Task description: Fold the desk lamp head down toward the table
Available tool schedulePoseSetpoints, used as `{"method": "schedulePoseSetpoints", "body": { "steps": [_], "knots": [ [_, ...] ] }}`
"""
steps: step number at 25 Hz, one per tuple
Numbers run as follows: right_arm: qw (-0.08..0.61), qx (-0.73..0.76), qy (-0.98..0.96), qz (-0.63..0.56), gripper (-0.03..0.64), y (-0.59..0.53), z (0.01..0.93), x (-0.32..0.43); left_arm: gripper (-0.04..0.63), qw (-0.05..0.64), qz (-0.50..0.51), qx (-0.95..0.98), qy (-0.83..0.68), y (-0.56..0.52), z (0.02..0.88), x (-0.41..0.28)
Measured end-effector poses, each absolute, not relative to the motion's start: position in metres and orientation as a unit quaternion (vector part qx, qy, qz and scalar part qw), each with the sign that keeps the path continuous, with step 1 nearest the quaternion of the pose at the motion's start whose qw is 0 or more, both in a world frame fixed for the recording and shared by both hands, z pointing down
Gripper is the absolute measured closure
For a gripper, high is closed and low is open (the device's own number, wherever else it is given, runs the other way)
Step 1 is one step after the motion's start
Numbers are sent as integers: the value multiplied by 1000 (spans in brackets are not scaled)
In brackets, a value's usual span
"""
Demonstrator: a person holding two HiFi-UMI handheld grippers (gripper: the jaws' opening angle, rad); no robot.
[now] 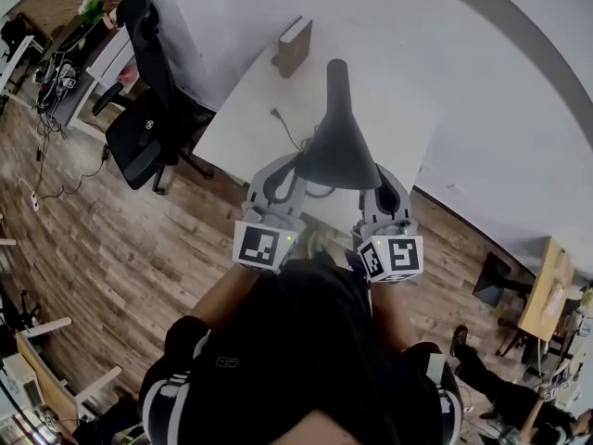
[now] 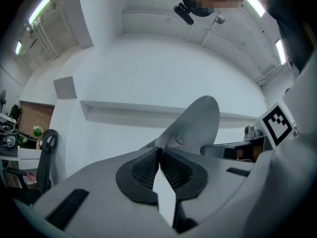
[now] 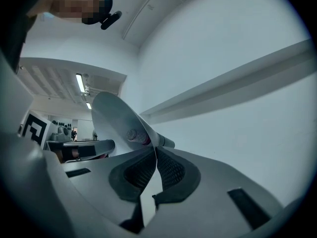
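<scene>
The white tabletop [image 1: 243,119] stands in a corner against a pale wall [image 1: 482,109], on a wooden floor [image 1: 111,276]. A black office chair [image 1: 144,128] is at its left end. A brown box [image 1: 294,46] sits at the tabletop's far edge, and a loose cable [image 1: 285,130] with a plug lies near the middle. The dark lamp head [image 1: 338,151] hangs over the near edge. The left gripper [image 1: 295,172] and right gripper [image 1: 378,179] each have their fingers closed on opposite sides of its thin rim.
</scene>
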State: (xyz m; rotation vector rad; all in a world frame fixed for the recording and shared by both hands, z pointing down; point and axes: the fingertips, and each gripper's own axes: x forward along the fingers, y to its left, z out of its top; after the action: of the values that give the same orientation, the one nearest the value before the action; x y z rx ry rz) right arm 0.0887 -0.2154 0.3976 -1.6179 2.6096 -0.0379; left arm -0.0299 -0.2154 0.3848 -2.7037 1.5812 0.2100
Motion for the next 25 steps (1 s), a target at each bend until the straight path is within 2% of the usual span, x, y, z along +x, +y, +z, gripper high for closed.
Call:
{"method": "schedulePoseSetpoints", "body": {
  "steps": [11, 19, 23, 25],
  "knots": [
    [-12, -539, 842, -6, 600, -223, 449, 91, 560, 51, 30, -856, 514, -221, 434, -26],
    [-25, -537, 844, -2, 600, -224, 456, 91, 560, 46, 34, -854, 517, -223, 442, -26],
    [-41, -531, 846, 0, 594, -224, 459, 91, 560, 50, 19, -857, 512, -224, 449, -25],
    [-64, -529, 846, 17, 563, -220, 458, 92, 560, 51, 14, -859, 510, -224, 451, -26]
  ]
}}
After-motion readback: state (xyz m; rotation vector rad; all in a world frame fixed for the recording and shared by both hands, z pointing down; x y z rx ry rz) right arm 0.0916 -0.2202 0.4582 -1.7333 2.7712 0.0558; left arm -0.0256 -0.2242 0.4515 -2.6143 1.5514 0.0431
